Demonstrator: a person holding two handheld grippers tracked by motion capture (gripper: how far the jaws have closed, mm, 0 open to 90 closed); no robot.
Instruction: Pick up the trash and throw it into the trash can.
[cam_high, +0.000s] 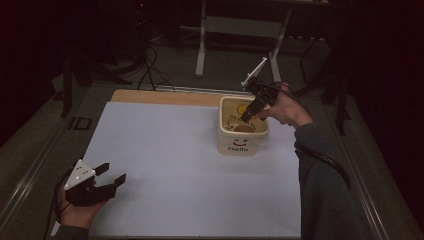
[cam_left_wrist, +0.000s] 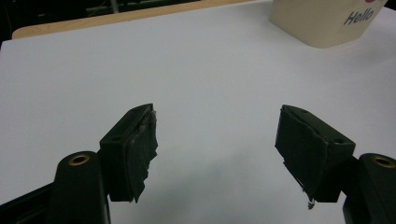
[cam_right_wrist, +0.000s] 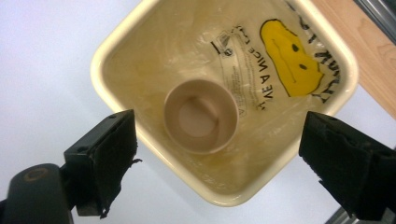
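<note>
A cream bin (cam_high: 242, 142) w/ rounded-square mouth is seen standing upright on the white sheet (cam_high: 175, 165) covering the bench (cam_high: 165, 96), right of centre and toward the far side. A smiley and "Hello" are printed on its near wall; its long axis runs vertical, mouth up. In the left gripper view the bin (cam_left_wrist: 322, 23) is seen at top right, well apart from that gripper.

Inside the bin (cam_right_wrist: 126, 42) a clear plastic bag (cam_right_wrist: 280, 70) is laid as a liner, w/ a yellow smiley and black lettering ("A NICE" is readable). A tan paper cup (cam_right_wrist: 201, 116) is seen on the bin floor, upright, mouth up, axis vertical, approx. centred. Cup contents can't be told; inside looks bare.

The right gripper (cam_high: 248, 114) is held by the right hand (cam_high: 285, 107) over the bin mouth, pointed down into it from the far right side. In its own view the right gripper (cam_right_wrist: 215, 154) is seen w/ jaws spread wide, one each side of the cup, nothing between them; contact w/ the bin can't be told.

The left gripper (cam_high: 111, 176) is held by the left hand (cam_high: 80, 212) at the near left corner of the sheet, pointed right and slightly away. In its own view the left gripper (cam_left_wrist: 215, 154) is seen spread wide over bare sheet, pads w/ frayed black tape, nothing gripped.
</note>
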